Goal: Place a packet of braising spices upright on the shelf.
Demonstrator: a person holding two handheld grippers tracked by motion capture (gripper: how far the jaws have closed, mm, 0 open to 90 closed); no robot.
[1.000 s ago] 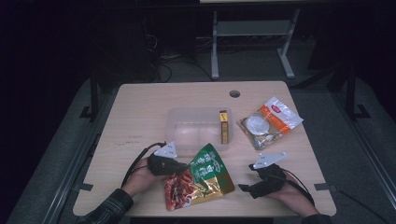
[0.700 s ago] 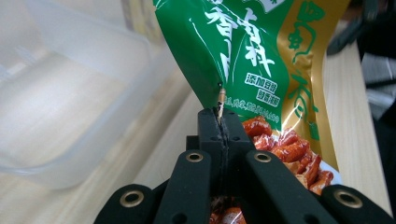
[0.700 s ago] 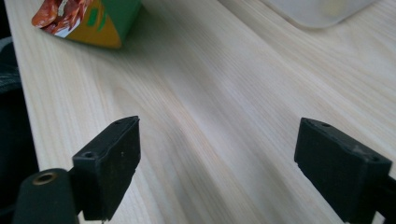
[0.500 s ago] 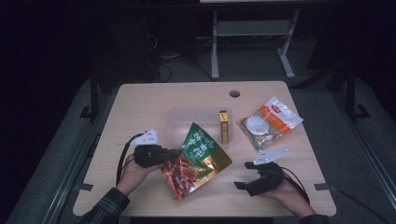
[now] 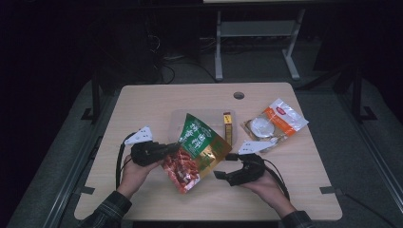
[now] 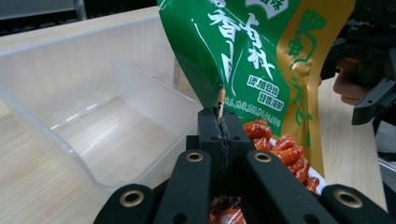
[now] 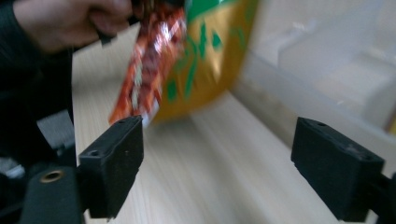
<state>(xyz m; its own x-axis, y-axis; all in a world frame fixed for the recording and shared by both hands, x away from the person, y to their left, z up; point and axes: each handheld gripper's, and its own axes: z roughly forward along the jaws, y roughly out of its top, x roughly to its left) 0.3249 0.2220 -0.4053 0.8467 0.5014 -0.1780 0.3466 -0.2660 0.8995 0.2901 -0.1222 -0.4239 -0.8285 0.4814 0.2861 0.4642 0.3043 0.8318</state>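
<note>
One glossy green-and-gold snack pouch (image 5: pixel 196 149), crinkled foil with a red sausage print, pinched at its edge in the left gripper (image 6: pixel 219 122)'s clenched fingers, tilted above the pale wood-grain tabletop (image 5: pixel 152 104) beside a clear, ribbed plastic box (image 6: pixel 93 93). Right gripper (image 7: pixel 219 163) just below it, fingers spread, just closing slightly, nothing between. Dark room beyond.

Black gripper (image 5: pixel 167 148) bodies, grey three-cornered plates, black cables, plaid sleeves.

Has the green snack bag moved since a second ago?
Yes. The green snack bag, pinched by the left hand-held gripper, has risen off the table and shifted toward the clear plastic container, now overlapping its near edge.
</note>
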